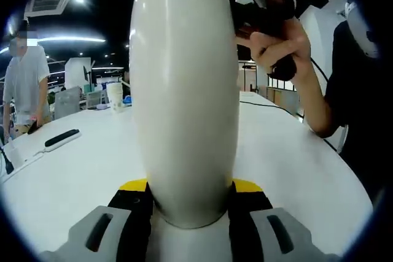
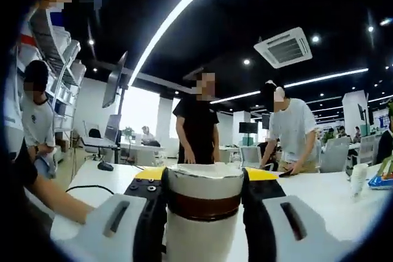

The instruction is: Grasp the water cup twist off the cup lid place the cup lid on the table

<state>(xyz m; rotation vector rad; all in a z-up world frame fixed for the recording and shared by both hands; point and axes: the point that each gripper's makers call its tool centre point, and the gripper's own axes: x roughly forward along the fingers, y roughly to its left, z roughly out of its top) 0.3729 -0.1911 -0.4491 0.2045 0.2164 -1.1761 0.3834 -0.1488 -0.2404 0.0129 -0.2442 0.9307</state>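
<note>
Cup [image 1: 184, 90] fills the middle of the left gripper view, a tall white water cup rising between the 2 jaws of the left gripper [image 1: 189, 204], which are closed against its lower body with the yellow-edged pads on either side. That low hold looks meant to brace the body so it cannot turn. In the right gripper view the right gripper [image 2: 204, 204] has its 2 jaws pressed on the cup lid [image 2: 204, 182], a white cap with a brown band beneath it, so the upper part can be turned against the braced lower part. The same gripper appears at the top of the left gripper view, held in the person's hand [image 1: 279, 47] above the cup. My reading is that the twist is in hand and the lid is not yet off, since it sits flush on the cup.

The white table [image 1: 295, 157] spreads wide to both sides of the cup. A dark remote-like object [image 1: 61, 138] lies well apart to the left, and a paper cup [image 1: 115, 96] stands far back. The table edge curves away on the right, near the person's dark sleeve, so the bare surface ahead seems the safer place to set the lid down.
</note>
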